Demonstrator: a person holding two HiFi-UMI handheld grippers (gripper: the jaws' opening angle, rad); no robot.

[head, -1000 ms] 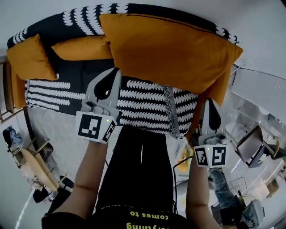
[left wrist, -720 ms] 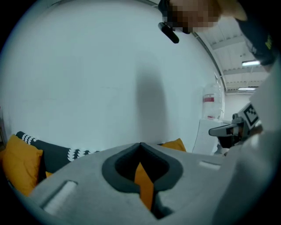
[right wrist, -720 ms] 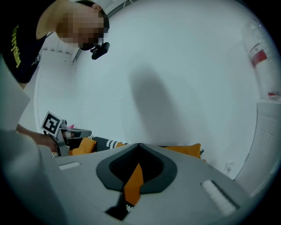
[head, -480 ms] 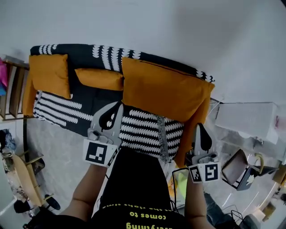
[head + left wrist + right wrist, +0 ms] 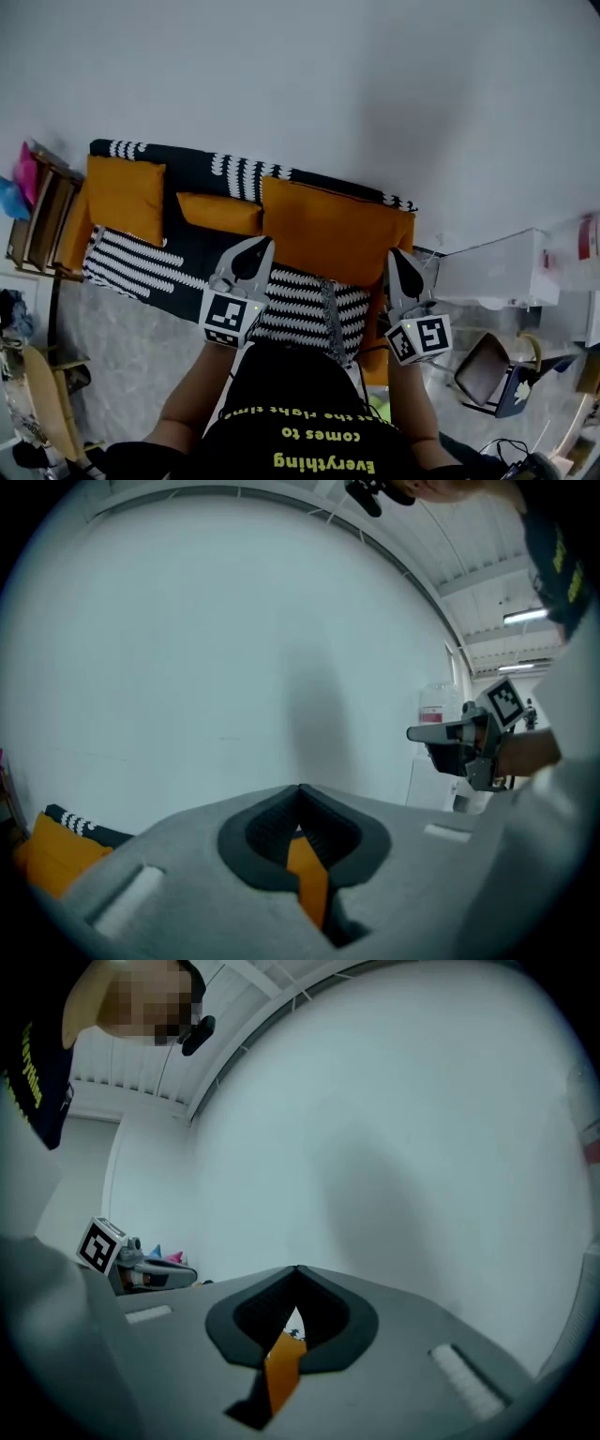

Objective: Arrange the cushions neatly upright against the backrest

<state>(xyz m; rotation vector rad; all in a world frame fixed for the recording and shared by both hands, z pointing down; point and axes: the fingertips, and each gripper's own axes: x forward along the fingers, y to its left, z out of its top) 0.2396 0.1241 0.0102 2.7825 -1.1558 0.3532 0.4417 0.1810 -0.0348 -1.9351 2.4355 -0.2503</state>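
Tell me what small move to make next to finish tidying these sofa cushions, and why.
Probably open the left gripper and lower it toward the middle cushion. That cushion sits lower than the left cushion and the large cushion, which look upright against the backrest. Both the left and the right gripper are shut and empty.

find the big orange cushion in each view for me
Head view: big orange cushion at centre, leaning on the sofa backrest.
Left gripper view: an orange sliver through the gap under the shut tongs, bottom centre, likely it.
Right gripper view: the same, an orange sliver at bottom centre.
Shared landmark: the white wall, in all three.
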